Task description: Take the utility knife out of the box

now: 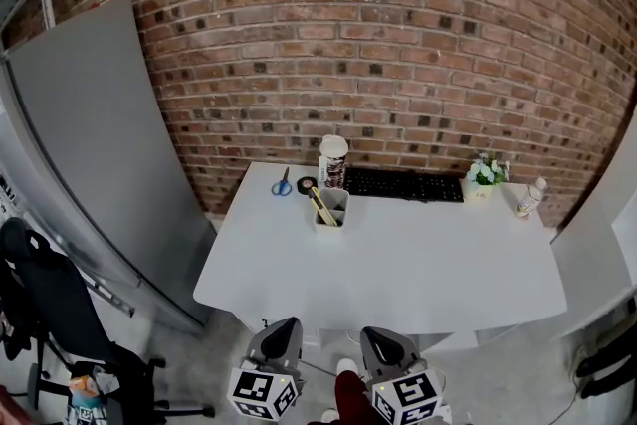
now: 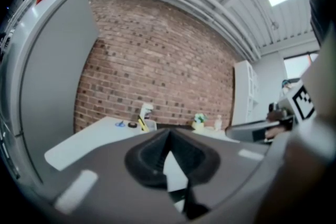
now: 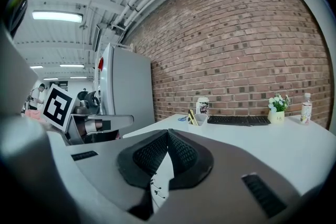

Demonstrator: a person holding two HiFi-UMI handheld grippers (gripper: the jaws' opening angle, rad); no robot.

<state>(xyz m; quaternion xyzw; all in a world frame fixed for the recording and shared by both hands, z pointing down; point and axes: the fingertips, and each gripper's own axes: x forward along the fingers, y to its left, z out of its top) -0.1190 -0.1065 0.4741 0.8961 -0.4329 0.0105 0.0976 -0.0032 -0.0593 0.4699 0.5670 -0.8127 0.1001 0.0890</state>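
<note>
Left gripper (image 2: 169, 132) and right gripper (image 3: 168, 132) are both pressed shut with nothing between the jaws, and they're held side by side just off the near edge of the white table (image 1: 398, 264). The utility knife (image 1: 320, 202), yellow and black, sits tilted in the small white box (image 1: 336, 217) at the far side of the table. It's right in front of a cup (image 1: 333, 161) and near the keyboard (image 1: 406, 184), well apart from both grippers.
</note>
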